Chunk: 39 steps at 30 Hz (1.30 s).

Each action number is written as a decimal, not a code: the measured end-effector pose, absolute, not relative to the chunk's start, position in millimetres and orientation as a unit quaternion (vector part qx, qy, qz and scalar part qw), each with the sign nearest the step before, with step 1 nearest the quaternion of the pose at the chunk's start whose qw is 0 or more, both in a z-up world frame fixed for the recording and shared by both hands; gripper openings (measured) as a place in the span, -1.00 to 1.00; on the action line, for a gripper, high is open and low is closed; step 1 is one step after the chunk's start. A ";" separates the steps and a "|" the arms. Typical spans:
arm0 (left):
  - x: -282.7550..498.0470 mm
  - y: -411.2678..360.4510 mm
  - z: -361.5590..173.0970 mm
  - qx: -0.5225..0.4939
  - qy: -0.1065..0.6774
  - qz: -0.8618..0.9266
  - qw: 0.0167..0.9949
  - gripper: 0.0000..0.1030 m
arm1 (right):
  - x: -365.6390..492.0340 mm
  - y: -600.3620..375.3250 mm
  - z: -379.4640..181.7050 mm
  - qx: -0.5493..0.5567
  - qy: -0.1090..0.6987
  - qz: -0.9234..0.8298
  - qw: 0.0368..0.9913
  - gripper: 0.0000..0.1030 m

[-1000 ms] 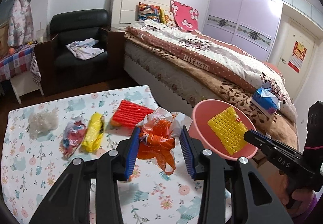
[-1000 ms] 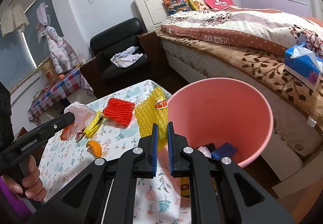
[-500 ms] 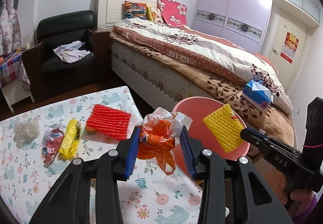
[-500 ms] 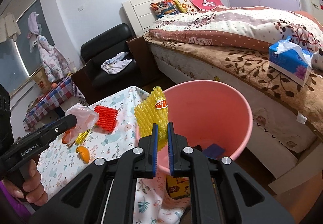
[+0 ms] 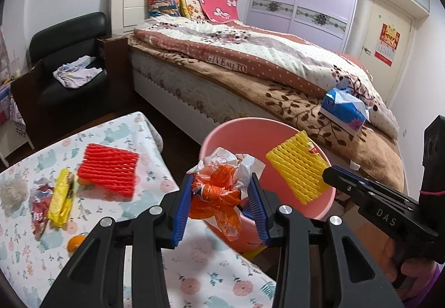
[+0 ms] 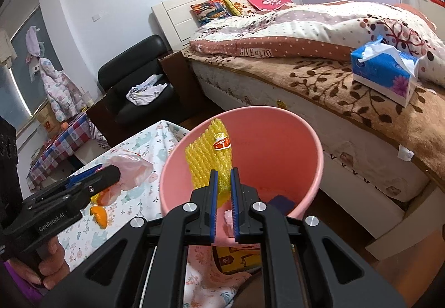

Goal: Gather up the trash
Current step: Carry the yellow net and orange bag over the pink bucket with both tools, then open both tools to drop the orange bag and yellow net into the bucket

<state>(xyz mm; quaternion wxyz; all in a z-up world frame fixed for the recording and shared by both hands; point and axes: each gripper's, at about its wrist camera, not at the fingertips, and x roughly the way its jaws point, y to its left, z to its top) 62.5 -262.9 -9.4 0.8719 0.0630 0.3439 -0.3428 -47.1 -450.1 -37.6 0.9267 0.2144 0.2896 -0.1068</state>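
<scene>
- Grippers first: the left gripper [image 5: 221, 203] clamps a crumpled orange-and-white plastic bag [image 5: 219, 187] between its blue pads, while the right gripper [image 6: 222, 202], jaws nearly together, pinches the lower edge of a yellow foam fruit net [image 6: 208, 158].
- Both loads hang at the mouth of the pink bin [image 6: 311, 146] standing off the table's edge beside the bed; the net is over the opening, the bag at the near rim.
- Judged well done, the drop calls for each load to be fully inside the rim before release, since light foam and film may cling to the pads or drift out.
- The bag's loose tail [image 5: 230, 224] hangs low at the near wall and could snag there.
- More litter waits on the floral tablecloth [image 5: 139, 135]: a red foam net [image 5: 108, 169], a yellow wrapper [image 5: 59, 205], a red wrapper [image 5: 39, 213] and orange peel [image 5: 76, 241].
</scene>
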 end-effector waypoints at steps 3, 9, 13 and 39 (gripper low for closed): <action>61.7 -275.1 -15.2 0.071 0.348 -0.349 0.867 -0.24 | -47.3 -455.5 -41.0 0.216 0.292 -0.111 0.925 -0.82; 63.9 -298.1 -26.8 0.084 0.358 -0.356 0.859 -0.24 | -47.2 -465.5 -49.3 0.222 0.298 -0.121 0.920 -0.82; 64.9 -310.3 -32.7 0.093 0.360 -0.360 0.856 -0.24 | -45.9 -471.6 -55.8 0.225 0.303 -0.127 0.917 -0.82; 78.3 -323.3 -48.9 0.087 0.377 -0.361 0.848 0.14 | -27.4 -483.1 -78.5 0.234 0.333 -0.148 0.901 -0.81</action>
